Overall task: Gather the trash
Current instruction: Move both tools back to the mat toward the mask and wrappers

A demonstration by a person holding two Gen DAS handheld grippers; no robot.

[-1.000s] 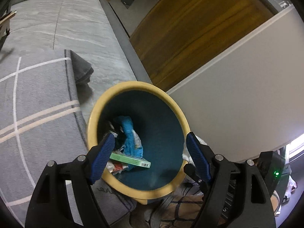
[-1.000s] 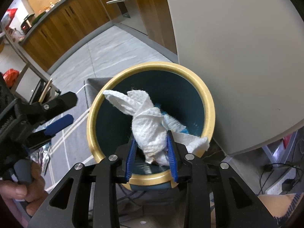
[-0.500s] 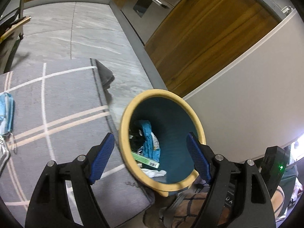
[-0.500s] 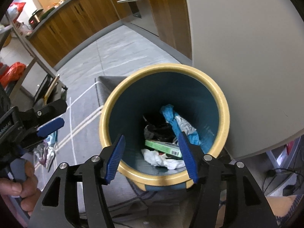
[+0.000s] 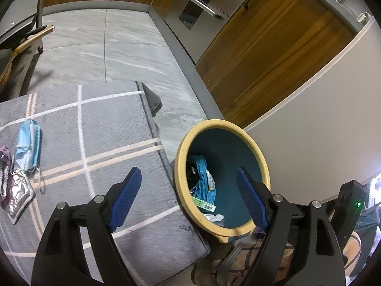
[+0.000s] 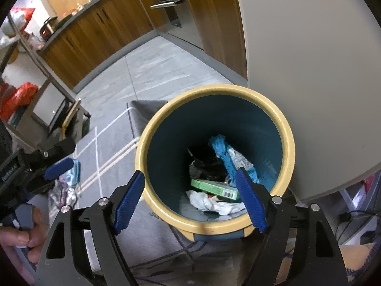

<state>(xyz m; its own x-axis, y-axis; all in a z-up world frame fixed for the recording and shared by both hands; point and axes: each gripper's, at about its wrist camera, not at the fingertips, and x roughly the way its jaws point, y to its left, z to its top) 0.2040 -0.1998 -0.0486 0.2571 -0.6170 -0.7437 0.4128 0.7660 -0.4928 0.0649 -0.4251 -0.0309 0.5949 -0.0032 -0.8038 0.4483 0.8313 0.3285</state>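
No text can be read; only a barcode is shown on the flat green cardboard box [image 6: 214, 188] inside the bin.

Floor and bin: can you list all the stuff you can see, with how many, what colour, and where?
bin: 1, blue with yellow rim, on floor beside rug
white tissue: 1, crumpled, in bin
green box: 1, in bin
blue wrapper: 1, in bin
rug: 1, grey with pale lines, on floor
face mask: 1, light blue, on rug
silver pouch: 1, on rug beside mask
left tool: 1, black with blue pads, open, empty
right tool: 1, same colours, jaws opening, empty, above bin
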